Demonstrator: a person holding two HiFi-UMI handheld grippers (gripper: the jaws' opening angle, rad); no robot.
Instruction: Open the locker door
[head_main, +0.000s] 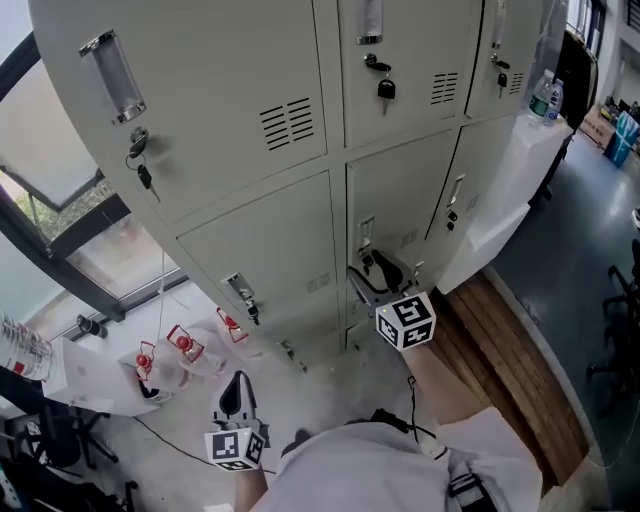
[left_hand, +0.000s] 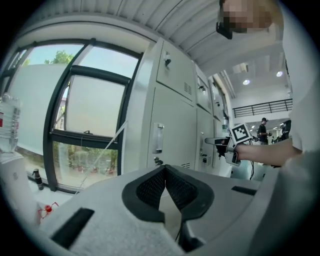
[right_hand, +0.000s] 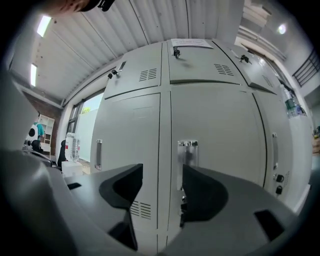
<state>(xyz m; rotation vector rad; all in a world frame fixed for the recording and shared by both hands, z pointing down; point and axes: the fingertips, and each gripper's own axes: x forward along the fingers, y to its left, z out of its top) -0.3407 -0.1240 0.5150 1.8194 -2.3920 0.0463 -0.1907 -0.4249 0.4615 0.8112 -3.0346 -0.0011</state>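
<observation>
Locker door (head_main: 400, 205) – lower-middle of six visible, three per row – sat straight ahead of the right gripper (right_hand: 161, 172). Its two jaws stood wide apart, gripping nothing, with the door's handle (right_hand: 187, 152) just beyond them. Left gripper (left_hand: 164, 169) hung well off to the left – jaws pressed together, empty.

**Occluded and cropped regions.**
In the right gripper view, lower centre, your right gripper (right_hand: 162, 172) covers the lower part of the locker handle (right_hand: 188, 150); what lies beneath it is hidden. In the head view, the top lockers (head_main: 200, 90) run off the upper edge and the bottle (head_main: 20, 348) off the left edge.
</observation>
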